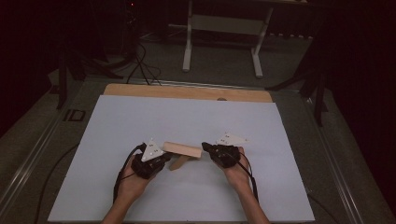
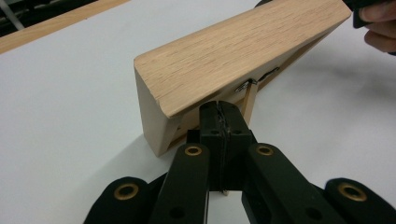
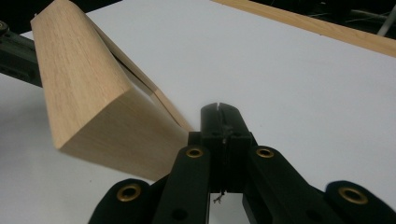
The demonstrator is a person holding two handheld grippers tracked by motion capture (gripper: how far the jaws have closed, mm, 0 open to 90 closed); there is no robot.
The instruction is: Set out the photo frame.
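A pale wooden block (image 1: 183, 149) lies across the middle of the white board (image 1: 187, 116), tilted, with a thin wooden strip (image 1: 179, 163) sticking out beneath it. My left gripper (image 1: 167, 157) is at its left end. In the left gripper view the jaws (image 2: 219, 109) are pressed together right under the block's (image 2: 233, 51) lower edge, beside the strip (image 2: 251, 100) and a small metal fitting. My right gripper (image 1: 204, 147) is at the right end. Its shut tips (image 3: 219, 109) sit beside the block (image 3: 79, 79) and strip (image 3: 163, 105), with nothing between them.
A wooden edge (image 1: 187, 92) runs along the board's far side. Beyond it, on the dark floor, stand a white table frame (image 1: 224, 23) and some cables (image 1: 140, 65). Bare white board lies all around the block.
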